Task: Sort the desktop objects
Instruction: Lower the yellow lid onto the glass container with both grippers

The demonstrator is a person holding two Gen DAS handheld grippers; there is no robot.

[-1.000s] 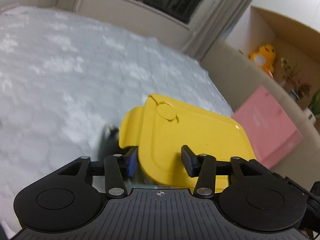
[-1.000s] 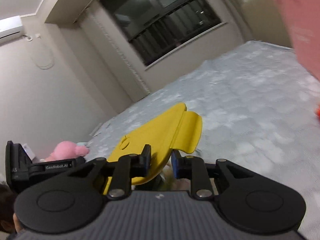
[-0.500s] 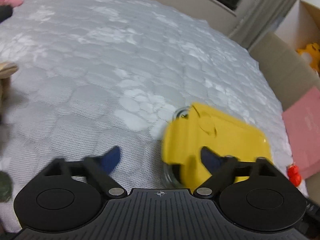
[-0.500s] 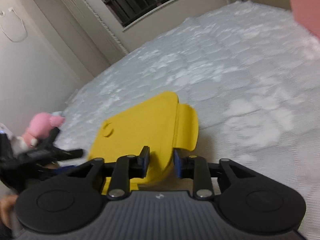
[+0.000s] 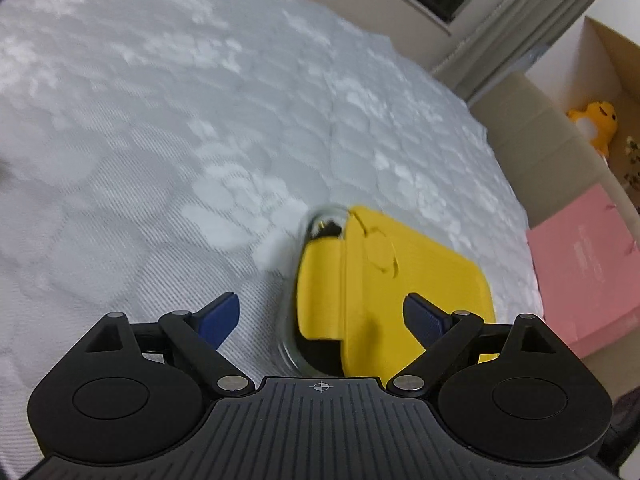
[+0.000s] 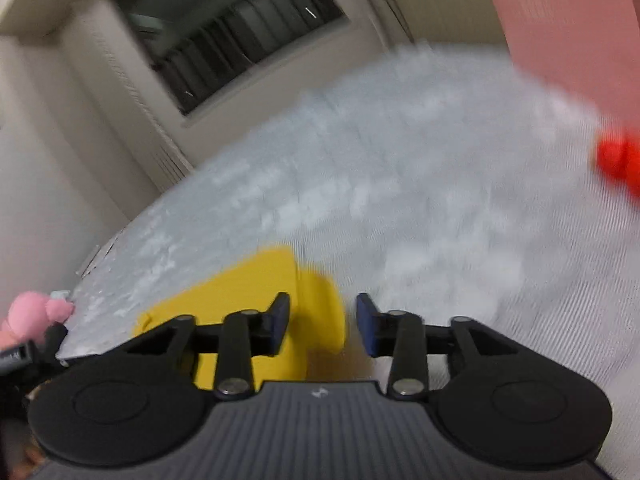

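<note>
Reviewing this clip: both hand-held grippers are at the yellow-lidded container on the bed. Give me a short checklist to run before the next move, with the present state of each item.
1. Left hand-held gripper released: ok, jaws wide, pads clear of the yellow lid.
2. Right hand-held gripper released: ok, jaws have just been opening then easing in; the lid flap sits between them, a gap shows.
3. Clear container resting on the quilted bed: ok.
4. Lid fully seated: cannot tell, the side flap looks raised.
5. Contents secure: cannot tell.
6. Pink box apart from the container: ok.

lid: yellow | mattress: grey-white quilted blotches | box: pink | tool pads: blue
</note>
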